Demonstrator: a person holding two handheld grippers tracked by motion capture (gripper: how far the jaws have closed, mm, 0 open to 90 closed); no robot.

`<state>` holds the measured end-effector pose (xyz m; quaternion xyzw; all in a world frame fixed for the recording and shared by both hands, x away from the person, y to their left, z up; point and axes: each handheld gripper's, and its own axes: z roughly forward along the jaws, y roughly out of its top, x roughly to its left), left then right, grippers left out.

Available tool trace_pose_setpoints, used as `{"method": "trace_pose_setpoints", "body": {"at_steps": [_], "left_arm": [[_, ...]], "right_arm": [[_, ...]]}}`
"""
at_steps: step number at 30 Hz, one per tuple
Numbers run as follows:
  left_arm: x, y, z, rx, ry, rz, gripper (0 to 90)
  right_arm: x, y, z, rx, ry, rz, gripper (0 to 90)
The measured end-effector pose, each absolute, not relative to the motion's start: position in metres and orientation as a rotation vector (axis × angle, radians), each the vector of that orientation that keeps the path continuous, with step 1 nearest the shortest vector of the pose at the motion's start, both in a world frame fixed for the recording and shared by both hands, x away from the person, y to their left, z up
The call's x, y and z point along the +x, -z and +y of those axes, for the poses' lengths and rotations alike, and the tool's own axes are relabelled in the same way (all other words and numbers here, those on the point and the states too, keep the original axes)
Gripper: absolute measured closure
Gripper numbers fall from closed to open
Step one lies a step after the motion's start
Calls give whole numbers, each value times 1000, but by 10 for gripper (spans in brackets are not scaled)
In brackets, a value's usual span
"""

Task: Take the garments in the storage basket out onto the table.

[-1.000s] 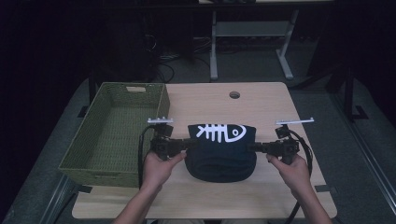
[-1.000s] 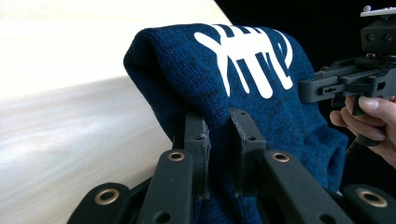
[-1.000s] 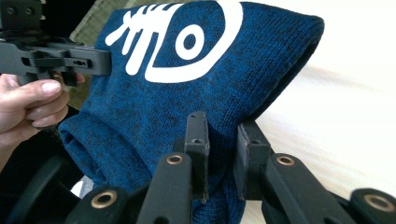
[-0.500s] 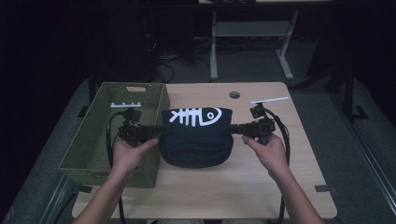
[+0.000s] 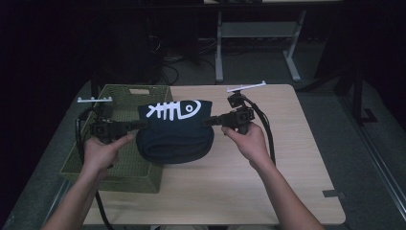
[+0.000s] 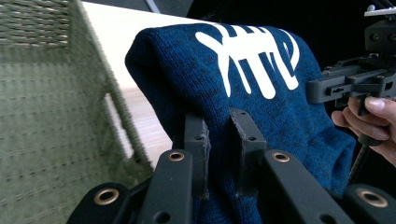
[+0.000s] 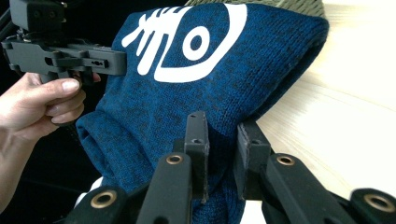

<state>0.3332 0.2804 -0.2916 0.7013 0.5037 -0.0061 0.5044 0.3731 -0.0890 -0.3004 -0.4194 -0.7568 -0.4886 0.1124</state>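
Green basket [image 5: 125, 168] just left of the held blue sweater [image 5: 174, 132].

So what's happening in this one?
A person holds a folded dark blue sweater with a white fish-skeleton print between two handheld grippers. The left gripper is clamped on one edge and the right gripper on the opposite edge. The sweater hangs lifted above the wooden table, partly over the near right corner of the green woven basket. It looks headed into the basket, but is not in it yet.
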Motion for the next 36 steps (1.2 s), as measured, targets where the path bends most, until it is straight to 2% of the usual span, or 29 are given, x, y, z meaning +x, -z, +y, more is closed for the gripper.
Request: {"method": "trace_pose_setpoints", "body": {"at_steps": [16,27,36], "left_arm": [[346,293,352,1683,-14,1286,789],[355,310,405,1667,-25,1353,789],[359,322,432,1670,-46,1392,789]], "right_arm": [[398,300,-17,-1193,1415,-2211,769],[415,312,43,-1172,1382,-2209,766],[422,325,75,-1178,1367,-2210,766]]}}
